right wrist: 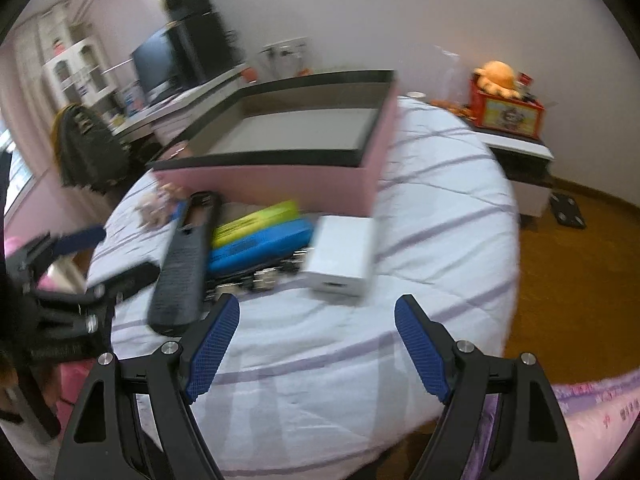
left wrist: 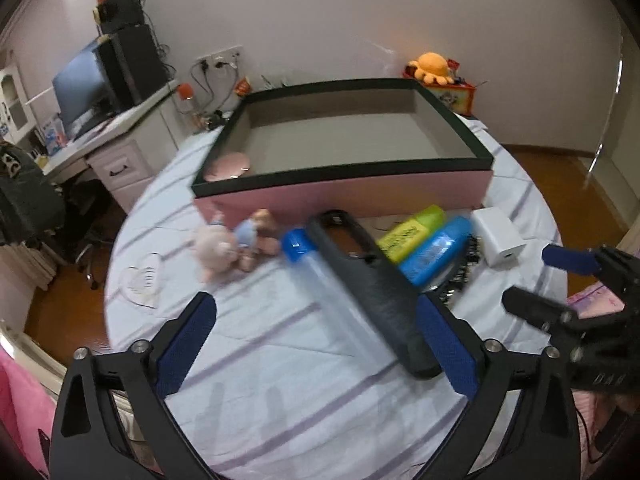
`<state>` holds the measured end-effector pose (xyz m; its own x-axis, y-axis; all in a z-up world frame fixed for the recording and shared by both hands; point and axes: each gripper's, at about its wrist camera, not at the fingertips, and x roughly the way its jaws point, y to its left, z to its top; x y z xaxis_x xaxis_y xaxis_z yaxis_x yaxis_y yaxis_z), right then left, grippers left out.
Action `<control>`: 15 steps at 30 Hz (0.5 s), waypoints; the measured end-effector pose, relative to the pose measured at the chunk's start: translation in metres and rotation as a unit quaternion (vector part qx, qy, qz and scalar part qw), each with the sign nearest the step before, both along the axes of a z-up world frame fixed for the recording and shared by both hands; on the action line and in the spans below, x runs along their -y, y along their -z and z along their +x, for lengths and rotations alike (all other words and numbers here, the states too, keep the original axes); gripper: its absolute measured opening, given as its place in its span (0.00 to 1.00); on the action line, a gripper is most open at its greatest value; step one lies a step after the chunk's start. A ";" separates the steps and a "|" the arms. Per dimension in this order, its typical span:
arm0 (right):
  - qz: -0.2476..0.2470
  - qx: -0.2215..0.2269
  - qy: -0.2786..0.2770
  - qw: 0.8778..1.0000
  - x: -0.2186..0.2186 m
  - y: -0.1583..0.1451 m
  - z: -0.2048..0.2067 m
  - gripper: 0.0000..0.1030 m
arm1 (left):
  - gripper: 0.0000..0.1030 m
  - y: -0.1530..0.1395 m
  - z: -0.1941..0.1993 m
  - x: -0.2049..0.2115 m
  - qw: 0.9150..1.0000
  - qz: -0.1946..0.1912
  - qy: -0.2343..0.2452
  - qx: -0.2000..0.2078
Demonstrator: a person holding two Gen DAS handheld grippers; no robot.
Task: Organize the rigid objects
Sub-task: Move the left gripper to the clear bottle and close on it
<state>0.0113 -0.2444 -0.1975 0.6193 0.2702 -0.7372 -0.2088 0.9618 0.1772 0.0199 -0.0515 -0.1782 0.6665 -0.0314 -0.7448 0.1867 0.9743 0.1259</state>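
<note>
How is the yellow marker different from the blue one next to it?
The yellow marker is bright yellow-green; the blue marker is sky blue. The yellow marker lies closer to the pink box; the blue marker lies on the side nearer the white charger. In the left wrist view the blue marker looks a little fatter. Both are chunky, lie flat side by side, and point the same way.

black remote (left wrist: 372, 292), markers (left wrist: 424, 240), pink box (left wrist: 344, 196)
</note>
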 end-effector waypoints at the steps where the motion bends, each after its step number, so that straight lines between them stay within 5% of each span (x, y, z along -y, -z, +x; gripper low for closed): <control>1: -0.002 0.001 -0.006 1.000 -0.006 0.001 0.000 0.79 | 0.99 -0.002 -0.002 -0.005 1.000 -0.001 0.002 0.002; 7: -0.005 -0.004 -0.042 0.999 -0.043 0.005 -0.006 0.79 | 1.00 -0.002 -0.003 -0.027 1.000 -0.022 0.002 -0.008; 15: -0.023 -0.014 -0.011 1.000 -0.037 0.004 -0.015 0.79 | 1.00 0.015 -0.002 -0.018 0.999 -0.027 0.021 -0.037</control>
